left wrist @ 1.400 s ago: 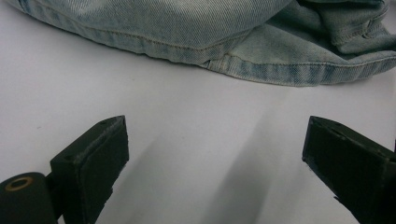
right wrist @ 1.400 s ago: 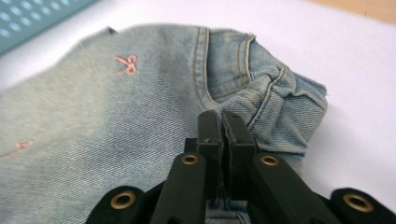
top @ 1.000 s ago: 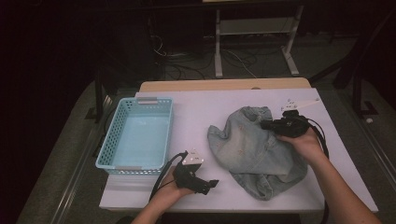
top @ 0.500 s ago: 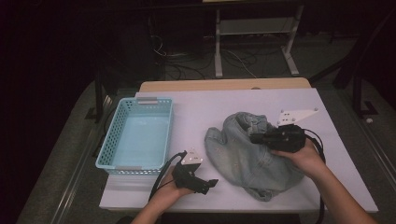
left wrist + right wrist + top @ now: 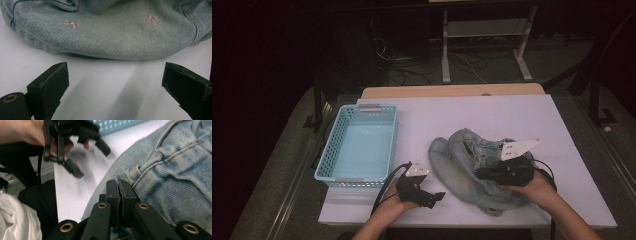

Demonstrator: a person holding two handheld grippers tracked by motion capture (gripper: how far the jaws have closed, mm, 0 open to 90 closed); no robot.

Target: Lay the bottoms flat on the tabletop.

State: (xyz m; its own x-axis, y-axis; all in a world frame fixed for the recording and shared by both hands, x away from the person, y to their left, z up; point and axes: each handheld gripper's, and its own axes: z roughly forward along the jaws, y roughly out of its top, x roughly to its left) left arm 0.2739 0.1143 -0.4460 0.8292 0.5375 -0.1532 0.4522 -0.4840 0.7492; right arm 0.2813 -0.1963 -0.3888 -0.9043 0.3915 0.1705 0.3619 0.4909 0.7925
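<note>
Right gripper (image 5: pixel 482 173) slides from the far right part of the denim garment (image 5: pixel 462 165) toward its near left side, now over the middle. Garment bunches inward, its right edge pulled in and the heap narrower.

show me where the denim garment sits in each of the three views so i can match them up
High view: the denim garment lies crumpled at centre right of the table, under the right gripper.
Left gripper view: it spans the top of the picture, beyond the open jaws.
Right gripper view: it covers the right half, under the shut jaws.
Shared landmark: the white table.
</note>
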